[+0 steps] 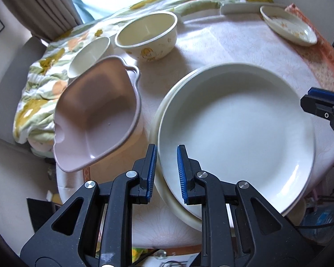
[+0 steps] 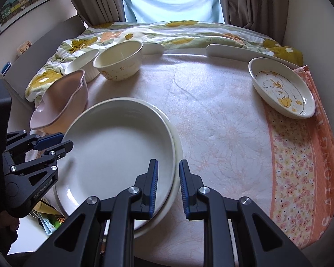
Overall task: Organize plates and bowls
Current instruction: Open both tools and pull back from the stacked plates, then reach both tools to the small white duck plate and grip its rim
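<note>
A large white plate [image 1: 236,133] lies on a cream plate [image 1: 178,209] at the table's near side; both show in the right wrist view, white plate [image 2: 115,151] over cream plate [image 2: 176,142]. My left gripper [image 1: 166,171] is open, its jaws straddling the white plate's left rim. My right gripper [image 2: 168,184] is open, its jaws straddling the stack's right rim. A pink bowl [image 1: 95,115] with handles sits left of the stack. A cream cartoon bowl [image 1: 147,35] and a small white bowl [image 1: 89,53] stand behind it. A chick-print dish [image 2: 282,89] sits far right.
The table wears a pale floral cloth [image 2: 222,115] with an orange patterned runner [image 2: 300,166] along its right edge. A flowered quilt [image 2: 144,33] lies behind the table below the curtained window. A flat white item [image 2: 229,51] lies at the far edge.
</note>
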Demonstrator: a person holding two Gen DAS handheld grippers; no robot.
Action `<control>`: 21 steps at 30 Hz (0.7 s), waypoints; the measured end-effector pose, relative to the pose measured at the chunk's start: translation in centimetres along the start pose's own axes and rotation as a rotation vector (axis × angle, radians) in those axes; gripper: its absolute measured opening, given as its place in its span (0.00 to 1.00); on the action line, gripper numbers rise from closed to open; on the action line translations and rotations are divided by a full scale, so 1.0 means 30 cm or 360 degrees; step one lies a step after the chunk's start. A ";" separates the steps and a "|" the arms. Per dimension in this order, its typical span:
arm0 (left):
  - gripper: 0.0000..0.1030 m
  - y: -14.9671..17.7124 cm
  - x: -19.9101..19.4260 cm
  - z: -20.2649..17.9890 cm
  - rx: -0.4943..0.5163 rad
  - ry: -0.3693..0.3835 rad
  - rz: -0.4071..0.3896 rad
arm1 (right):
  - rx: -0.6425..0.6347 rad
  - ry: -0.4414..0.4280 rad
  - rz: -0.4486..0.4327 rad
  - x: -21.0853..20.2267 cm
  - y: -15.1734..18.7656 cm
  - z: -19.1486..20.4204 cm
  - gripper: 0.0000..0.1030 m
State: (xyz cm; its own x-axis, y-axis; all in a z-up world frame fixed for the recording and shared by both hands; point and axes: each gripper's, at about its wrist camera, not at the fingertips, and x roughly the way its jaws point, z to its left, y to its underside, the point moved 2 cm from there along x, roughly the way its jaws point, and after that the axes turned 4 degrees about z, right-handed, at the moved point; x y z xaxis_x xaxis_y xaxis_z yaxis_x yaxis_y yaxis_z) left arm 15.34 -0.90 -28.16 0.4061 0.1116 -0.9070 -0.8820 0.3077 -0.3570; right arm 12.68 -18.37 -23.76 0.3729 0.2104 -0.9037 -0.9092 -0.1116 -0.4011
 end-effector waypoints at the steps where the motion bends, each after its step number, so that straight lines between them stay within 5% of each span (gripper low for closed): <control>1: 0.16 -0.007 -0.023 0.004 -0.0013 0.0019 -0.0031 | 0.0011 0.0001 -0.0010 -0.017 -0.003 -0.006 0.17; 4: 0.19 -0.054 -0.124 0.022 -0.0048 0.0106 -0.0146 | 0.0069 0.0017 -0.0052 -0.086 -0.022 -0.030 0.17; 5: 0.28 -0.074 -0.158 0.026 -0.0055 0.0132 -0.0185 | 0.0100 0.0023 -0.0063 -0.113 -0.032 -0.043 0.17; 6: 0.41 -0.100 -0.196 0.029 -0.0061 0.0155 -0.0233 | 0.0141 0.0027 -0.0079 -0.147 -0.040 -0.062 0.17; 8: 0.99 -0.147 -0.265 0.029 -0.0072 0.0173 -0.0346 | 0.0215 0.0012 -0.0111 -0.203 -0.054 -0.100 0.18; 10: 1.00 -0.191 -0.350 0.024 -0.0070 0.0221 -0.0524 | 0.0287 0.0004 -0.0156 -0.265 -0.060 -0.144 0.38; 12: 1.00 -0.245 -0.394 0.000 -0.0030 0.0313 -0.0572 | 0.0337 0.0052 -0.0216 -0.327 -0.063 -0.192 0.98; 15: 1.00 -0.341 -0.417 -0.036 0.0029 0.0432 -0.0585 | 0.0366 0.0138 -0.0297 -0.404 -0.060 -0.257 1.00; 18: 1.00 -0.468 -0.428 -0.084 0.0076 0.0619 -0.0589 | 0.0341 0.0167 -0.0208 -0.453 -0.086 -0.342 1.00; 21: 1.00 -0.624 -0.393 -0.165 0.0132 0.0824 -0.0487 | 0.0398 0.0277 -0.0326 -0.537 -0.118 -0.445 1.00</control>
State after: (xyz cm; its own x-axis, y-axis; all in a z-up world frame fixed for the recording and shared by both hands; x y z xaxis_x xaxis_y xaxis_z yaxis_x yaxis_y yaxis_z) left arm 25.87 -12.67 -11.88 0.4509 -0.4613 -0.7642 -0.7136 0.3281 -0.6190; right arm 12.35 -34.33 -9.78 0.5583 0.0333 -0.8289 -0.8216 0.1609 -0.5469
